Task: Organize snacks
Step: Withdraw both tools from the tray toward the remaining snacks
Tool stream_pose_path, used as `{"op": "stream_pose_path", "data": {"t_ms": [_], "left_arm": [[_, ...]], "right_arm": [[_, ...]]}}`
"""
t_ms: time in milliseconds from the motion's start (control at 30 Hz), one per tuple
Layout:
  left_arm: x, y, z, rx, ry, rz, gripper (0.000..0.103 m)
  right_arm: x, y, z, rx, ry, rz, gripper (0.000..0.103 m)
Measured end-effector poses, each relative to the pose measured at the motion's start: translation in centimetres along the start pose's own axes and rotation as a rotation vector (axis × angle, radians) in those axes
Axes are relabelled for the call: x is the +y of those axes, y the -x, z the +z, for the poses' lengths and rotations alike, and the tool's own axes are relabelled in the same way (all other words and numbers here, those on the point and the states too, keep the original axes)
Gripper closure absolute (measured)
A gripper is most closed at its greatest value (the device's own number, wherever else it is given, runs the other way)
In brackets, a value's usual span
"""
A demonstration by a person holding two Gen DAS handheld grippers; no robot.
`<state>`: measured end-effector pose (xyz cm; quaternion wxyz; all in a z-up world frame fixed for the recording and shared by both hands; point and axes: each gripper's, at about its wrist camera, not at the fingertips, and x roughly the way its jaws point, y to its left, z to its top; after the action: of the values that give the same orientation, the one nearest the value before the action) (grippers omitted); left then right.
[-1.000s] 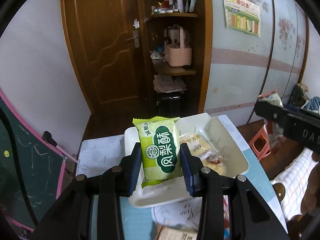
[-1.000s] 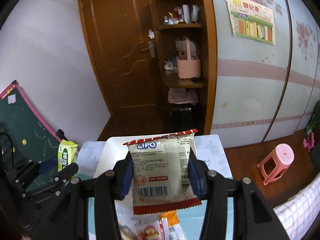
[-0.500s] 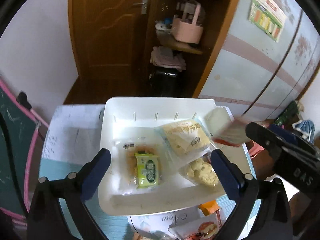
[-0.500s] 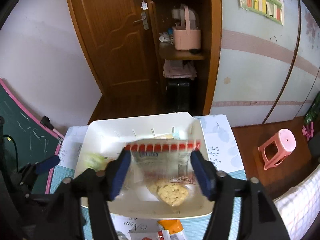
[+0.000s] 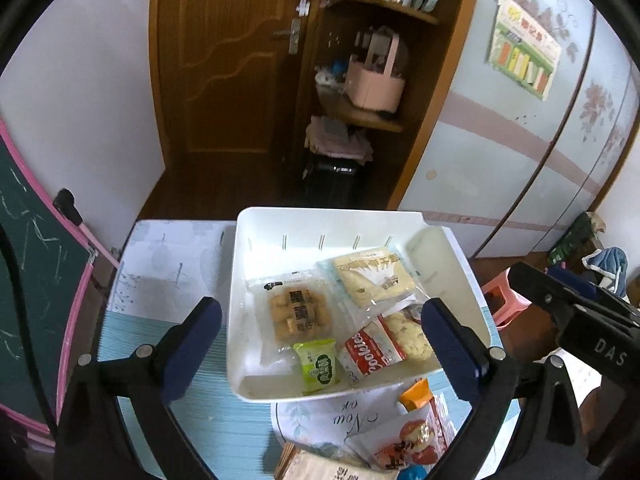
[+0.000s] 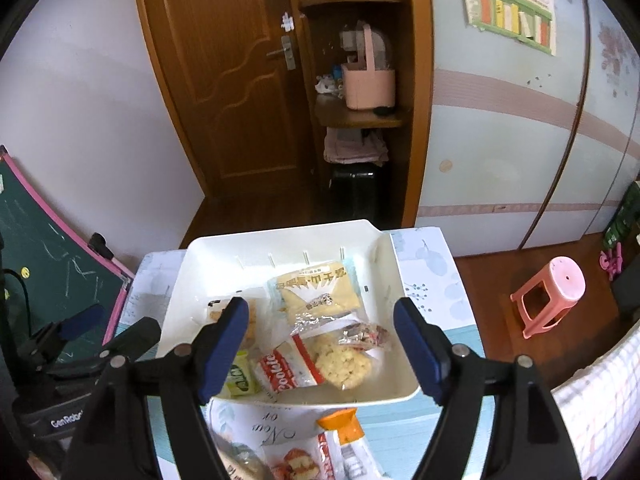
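A white tray (image 5: 256, 276) (image 6: 188, 280) sits on the table and holds several snack packets. The green packet (image 5: 319, 367) (image 6: 240, 376) lies at its near edge. The red and clear cookie packet (image 5: 374, 354) (image 6: 304, 364) lies beside it. A brown pastry packet (image 5: 298, 314) and a pale cracker packet (image 5: 374, 280) (image 6: 316, 288) lie behind. My left gripper (image 5: 320, 354) is open and empty above the tray's near side. My right gripper (image 6: 320, 348) is open and empty above the tray.
More snack packets (image 5: 412, 436) (image 6: 320, 452) and a printed paper (image 5: 340, 420) lie on the table in front of the tray. A chalkboard (image 5: 32, 264) stands at the left. A pink stool (image 6: 552, 292) stands on the floor at the right.
Both grippers opened and let go of their packets. The green packet and the cookie packet now lie in the tray. Both grippers have pulled back a little.
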<state>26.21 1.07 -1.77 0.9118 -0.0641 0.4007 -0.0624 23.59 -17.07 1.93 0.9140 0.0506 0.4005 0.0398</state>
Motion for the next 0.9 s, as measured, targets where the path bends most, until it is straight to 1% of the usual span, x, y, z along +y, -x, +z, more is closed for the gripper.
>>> {"op": "stream_pose_path", "data": {"t_ms": [133, 267, 367, 567, 700, 900], "left_arm": [[-0.5, 2.2, -1.1, -0.003, -0.021, -0.016, 0.003], [-1.0, 5.0, -2.6, -0.024, -0.056, -0.021, 0.003], [-1.4, 7.1, -3.8, -0.045, -0.071, -0.029, 0.003], [-2.2, 10.5, -6.9, -0.084, -0.101, -0.034, 0.003], [-2.8, 11.9, -9.2, -0.089, -0.122, -0.041, 0.003], [-3.9, 12.6, -12.9, -0.074, -0.154, -0.058, 0.003]], "right_arm": [[0.1, 2.1, -1.7, -0.017, -0.035, -0.027, 0.027], [0.2, 3.7, -4.0, -0.016, -0.048, -0.014, 0.027], [0.5, 5.1, -5.8, -0.018, -0.034, -0.020, 0.027], [0.3, 8.5, -9.2, -0.053, -0.001, -0.027, 0.027], [-0.3, 10.6, -11.3, -0.070, 0.010, -0.028, 0.027], [-1.2, 11.8, -14.3, -0.060, 0.012, -0.035, 0.027]]}}
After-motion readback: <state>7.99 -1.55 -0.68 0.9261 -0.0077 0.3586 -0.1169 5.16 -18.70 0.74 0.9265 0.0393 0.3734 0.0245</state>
